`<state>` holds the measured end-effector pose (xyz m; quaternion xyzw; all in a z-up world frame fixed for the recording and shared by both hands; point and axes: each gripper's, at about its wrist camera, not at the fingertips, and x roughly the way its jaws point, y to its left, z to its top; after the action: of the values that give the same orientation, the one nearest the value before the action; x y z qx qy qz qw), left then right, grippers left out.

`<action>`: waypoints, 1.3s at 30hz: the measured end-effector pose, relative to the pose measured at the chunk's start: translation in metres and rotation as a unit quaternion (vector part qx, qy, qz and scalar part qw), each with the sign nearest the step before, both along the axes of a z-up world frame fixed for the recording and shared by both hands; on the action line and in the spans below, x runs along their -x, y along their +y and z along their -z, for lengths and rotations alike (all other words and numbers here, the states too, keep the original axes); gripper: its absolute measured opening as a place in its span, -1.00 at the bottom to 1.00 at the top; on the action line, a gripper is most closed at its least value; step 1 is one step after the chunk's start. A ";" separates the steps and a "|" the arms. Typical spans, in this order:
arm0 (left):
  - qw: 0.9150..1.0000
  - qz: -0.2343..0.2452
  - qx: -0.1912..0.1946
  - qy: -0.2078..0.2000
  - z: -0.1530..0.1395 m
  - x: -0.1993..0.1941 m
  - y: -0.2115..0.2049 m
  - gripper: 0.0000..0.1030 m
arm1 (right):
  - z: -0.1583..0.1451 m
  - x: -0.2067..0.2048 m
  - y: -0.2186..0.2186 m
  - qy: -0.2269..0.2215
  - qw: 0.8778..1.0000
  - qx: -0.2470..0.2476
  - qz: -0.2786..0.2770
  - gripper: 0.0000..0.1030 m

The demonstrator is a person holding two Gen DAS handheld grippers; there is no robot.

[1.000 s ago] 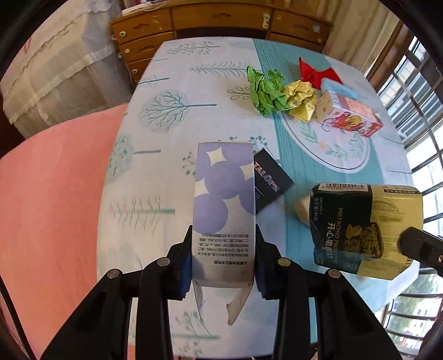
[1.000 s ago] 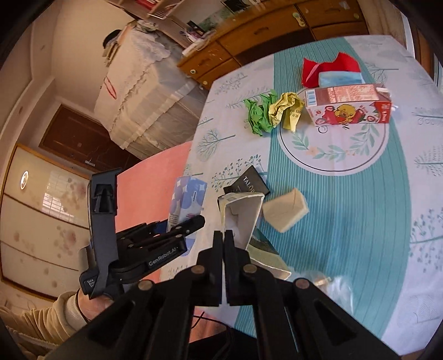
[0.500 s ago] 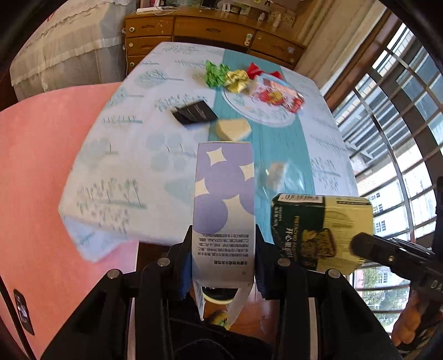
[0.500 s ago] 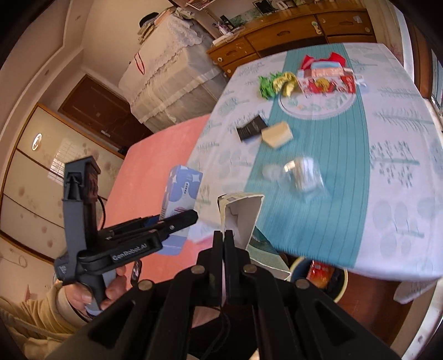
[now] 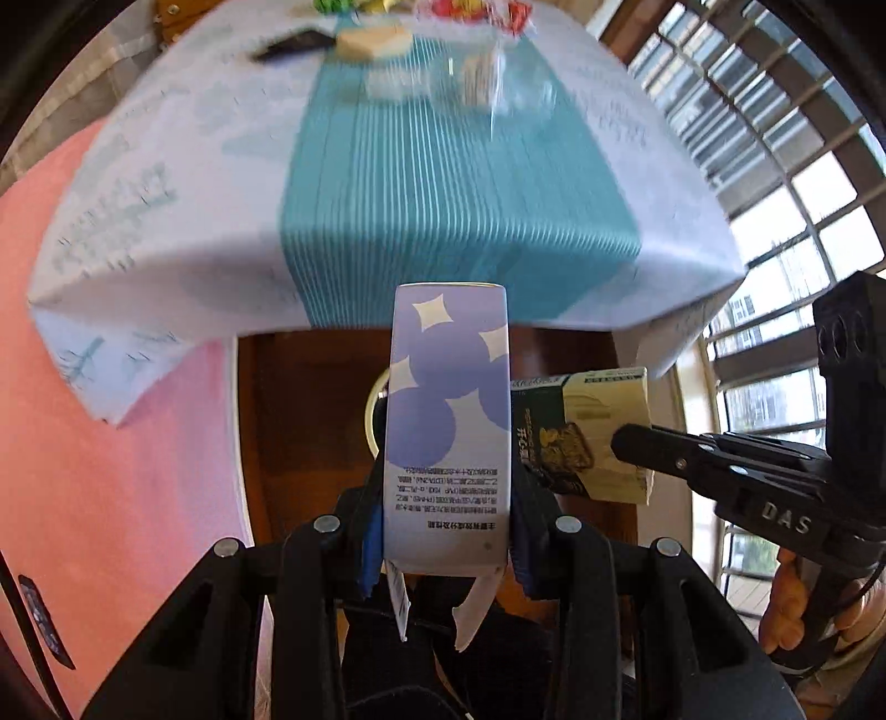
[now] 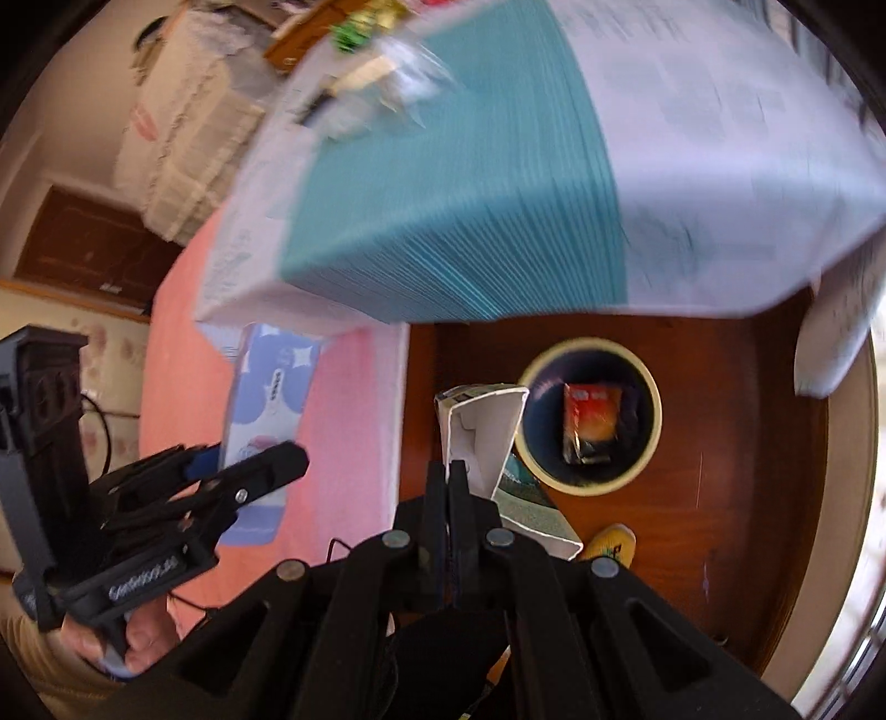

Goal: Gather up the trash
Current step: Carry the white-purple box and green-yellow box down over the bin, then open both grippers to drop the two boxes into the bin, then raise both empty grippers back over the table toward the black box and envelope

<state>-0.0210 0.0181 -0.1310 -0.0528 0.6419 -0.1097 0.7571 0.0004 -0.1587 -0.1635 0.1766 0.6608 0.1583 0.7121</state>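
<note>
My left gripper (image 5: pixel 446 531) is shut on a white carton with purple dots (image 5: pixel 447 421), held upright below the table edge; the carton also shows in the right wrist view (image 6: pixel 266 426). My right gripper (image 6: pixel 449 476) is shut on the wall of an open green and yellow pistachio box (image 6: pixel 482 426), seen beside the carton in the left wrist view (image 5: pixel 587 437). A round bin (image 6: pixel 650 399) with a cream rim stands on the wooden floor just right of the box, with a red packet (image 6: pixel 590 421) inside. In the left wrist view the bin's rim (image 5: pixel 374 410) peeks from behind the carton.
The table with its white and teal cloth (image 5: pixel 443 183) hangs over the bin. Several pieces of trash lie on it, blurred, among them a clear plastic wrapper (image 5: pixel 482 77) and a tan block (image 5: pixel 371 41). A pink bedspread (image 5: pixel 111 443) lies left, windows (image 5: pixel 803 166) right.
Both grippers have pulled back off the table and dropped below its edge with their cartons. The bin on the floor has come into view.
</note>
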 end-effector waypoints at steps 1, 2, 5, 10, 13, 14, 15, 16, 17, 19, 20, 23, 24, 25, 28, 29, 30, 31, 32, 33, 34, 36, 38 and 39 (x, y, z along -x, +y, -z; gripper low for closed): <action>1.000 0.004 0.003 0.010 0.021 0.002 -0.002 -0.33 | 0.020 0.001 -0.001 0.007 1.000 0.009 0.012 -0.98; 1.000 0.005 0.003 0.017 0.038 0.003 -0.005 -0.33 | 0.042 0.003 -0.002 0.013 0.999 0.019 0.023 -0.98; 1.000 0.014 0.009 0.026 0.094 0.003 -0.011 -0.32 | 0.103 0.003 -0.004 0.028 0.997 0.043 0.050 -0.98; 0.999 0.031 0.006 0.026 0.177 -0.004 -0.027 -0.31 | 0.181 0.000 -0.010 0.036 0.993 0.070 0.085 -0.98; 0.999 0.031 0.003 0.008 0.208 -0.012 -0.034 -0.24 | 0.210 -0.005 -0.018 0.029 0.990 0.074 0.113 -0.96; 0.999 0.033 0.002 0.002 0.214 -0.015 -0.034 -0.07 | 0.217 -0.007 -0.021 0.028 0.989 0.075 0.121 -0.86; 0.999 0.034 0.001 -0.003 0.221 -0.017 -0.036 0.20 | 0.222 -0.009 -0.023 0.028 0.988 0.080 0.127 -0.60; 0.999 0.035 -0.003 -0.006 0.228 -0.020 -0.038 0.34 | 0.226 -0.009 -0.025 0.027 0.987 0.085 0.133 -0.46; 0.999 0.034 -0.006 -0.007 0.233 -0.023 -0.039 0.52 | 0.227 -0.010 -0.027 0.025 0.986 0.085 0.138 -0.29; 0.999 0.032 -0.014 -0.007 0.241 -0.028 -0.040 0.57 | 0.229 -0.010 -0.032 0.023 0.986 0.084 0.146 -0.28; 0.999 0.031 -0.018 -0.007 0.243 -0.030 -0.040 0.57 | 0.229 -0.012 -0.033 0.023 0.985 0.085 0.147 -0.28; 0.999 0.024 -0.029 -0.015 0.241 -0.036 -0.039 0.58 | 0.227 -0.012 -0.035 0.022 0.985 0.090 0.144 -0.28; 0.999 0.022 -0.031 -0.017 0.239 -0.037 -0.036 0.58 | 0.225 -0.012 -0.036 0.021 0.986 0.092 0.141 -0.28; 0.999 0.020 -0.034 -0.020 0.237 -0.038 -0.035 0.58 | 0.223 -0.013 -0.035 0.021 0.986 0.095 0.137 -0.28; 0.999 0.016 -0.042 -0.027 0.230 -0.042 -0.030 0.58 | 0.213 -0.012 -0.034 0.015 0.987 0.100 0.125 -0.28; 0.999 0.015 -0.043 -0.028 0.226 -0.041 -0.029 0.58 | 0.209 -0.012 -0.034 0.015 0.987 0.101 0.121 -0.28; 0.999 0.014 -0.045 -0.027 0.222 -0.041 -0.029 0.58 | 0.205 -0.013 -0.034 0.015 0.988 0.101 0.119 -0.28; 0.999 0.012 -0.046 -0.026 0.217 -0.041 -0.029 0.58 | 0.200 -0.013 -0.034 0.013 0.988 0.101 0.116 -0.28; 0.999 0.010 -0.048 -0.025 0.212 -0.041 -0.028 0.58 | 0.195 -0.014 -0.033 0.013 0.988 0.102 0.112 -0.25; 0.999 0.007 -0.049 -0.024 0.208 -0.041 -0.027 0.58 | 0.189 -0.013 -0.033 0.013 0.989 0.104 0.108 -0.21; 0.998 0.003 -0.050 -0.022 0.202 -0.041 -0.025 0.58 | 0.181 -0.013 -0.032 0.008 0.989 0.104 0.103 -0.20; 0.999 -0.006 -0.048 -0.018 0.186 -0.039 -0.021 0.58 | 0.164 -0.012 -0.030 0.006 0.990 0.109 0.094 -0.19; 0.999 -0.011 -0.050 -0.019 0.169 -0.038 -0.017 0.58 | 0.146 -0.009 -0.030 0.002 0.990 0.107 0.088 -0.19; 0.998 -0.014 -0.051 -0.021 0.157 -0.036 -0.015 0.58 | 0.135 -0.008 -0.029 0.001 0.991 0.106 0.085 -0.19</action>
<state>0.0153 0.0033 -0.2877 -0.0212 0.6301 -0.0673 0.7733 0.0079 -0.1876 -0.2983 0.1554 0.6571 0.0259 0.7372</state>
